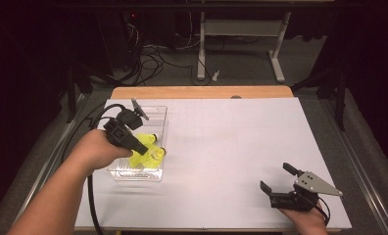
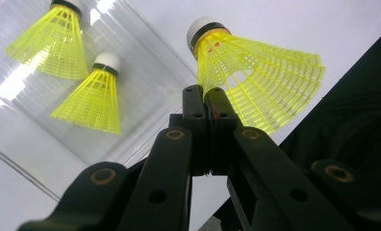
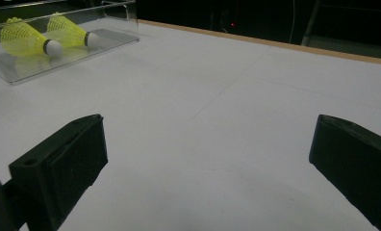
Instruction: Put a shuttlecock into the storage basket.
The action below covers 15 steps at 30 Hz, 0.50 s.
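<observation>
Two shuttlecocks (image 2: pixel 80 72) in clear tray (image 2: pixel 145 72)

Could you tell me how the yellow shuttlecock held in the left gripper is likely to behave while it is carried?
The held shuttlecock has an open mesh skirt, so it is probably very light. The left gripper pinches the thin skirt edge, which likely flexes and could deform under firm pressure. With its rounded cork tip, it may roll in an arc if set on its side.

In the left gripper view the jaws cover the skirt edge of the held shuttlecock (image 2: pixel 256 82), and the top edge cuts off the cork of the far shuttlecock (image 2: pixel 54 41). In the high view the left gripper (image 1: pixel 133 144) hides part of the tray (image 1: pixel 157 117).
</observation>
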Each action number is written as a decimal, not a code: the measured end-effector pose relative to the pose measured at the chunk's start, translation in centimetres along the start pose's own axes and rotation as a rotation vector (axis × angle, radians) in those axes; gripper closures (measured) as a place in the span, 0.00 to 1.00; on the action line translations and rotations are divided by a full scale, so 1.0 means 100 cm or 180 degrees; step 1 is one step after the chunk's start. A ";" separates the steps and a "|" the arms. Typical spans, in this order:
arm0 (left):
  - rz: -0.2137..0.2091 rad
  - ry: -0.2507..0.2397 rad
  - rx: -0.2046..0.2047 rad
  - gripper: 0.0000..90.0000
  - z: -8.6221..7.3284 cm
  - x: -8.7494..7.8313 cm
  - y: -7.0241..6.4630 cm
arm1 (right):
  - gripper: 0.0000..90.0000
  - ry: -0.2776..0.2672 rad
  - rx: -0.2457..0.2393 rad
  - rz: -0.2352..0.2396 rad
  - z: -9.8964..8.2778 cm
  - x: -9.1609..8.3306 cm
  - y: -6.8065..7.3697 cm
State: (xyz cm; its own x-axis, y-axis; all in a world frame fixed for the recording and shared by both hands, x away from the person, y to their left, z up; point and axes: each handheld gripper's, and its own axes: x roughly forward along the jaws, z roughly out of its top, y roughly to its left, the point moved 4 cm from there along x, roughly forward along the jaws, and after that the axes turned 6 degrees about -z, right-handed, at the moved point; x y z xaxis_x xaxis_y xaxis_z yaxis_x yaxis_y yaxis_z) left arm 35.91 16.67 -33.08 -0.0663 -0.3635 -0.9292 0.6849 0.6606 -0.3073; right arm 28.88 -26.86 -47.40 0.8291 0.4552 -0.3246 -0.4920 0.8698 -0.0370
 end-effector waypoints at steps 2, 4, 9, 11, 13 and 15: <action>0.0002 0.0002 -0.0022 0.99 -0.002 0.000 0.003 | 0.00 -0.0003 -0.0001 -0.0003 0.000 0.000 0.000; 0.0002 0.0004 -0.0040 0.99 -0.004 0.000 0.005 | 0.00 -0.0004 0.0003 0.0000 0.000 0.000 0.000; -0.0014 -0.0009 -0.0087 0.99 -0.008 0.000 0.011 | 0.00 -0.0006 0.0000 0.0000 0.000 0.000 0.000; -0.0013 0.0008 -0.0105 0.99 -0.010 0.001 0.013 | 0.00 -0.0001 -0.0001 -0.0001 0.000 0.000 0.000; -0.0013 -0.0002 -0.0116 0.99 -0.012 0.001 0.016 | 0.00 -0.0002 0.0001 -0.0001 0.000 0.000 0.000; 0.0002 -0.0004 -0.0148 0.99 -0.013 0.001 0.018 | 0.00 -0.0001 0.0002 -0.0004 0.000 0.000 0.000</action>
State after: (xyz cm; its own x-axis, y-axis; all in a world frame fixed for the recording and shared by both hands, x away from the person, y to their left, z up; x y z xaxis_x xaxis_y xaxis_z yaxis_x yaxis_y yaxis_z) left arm 36.17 18.72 -34.01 -0.0648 -0.3638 -0.9292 0.6504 0.6908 -0.3158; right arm 28.87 -26.90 -47.37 0.8298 0.4543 -0.3242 -0.4909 0.8704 -0.0368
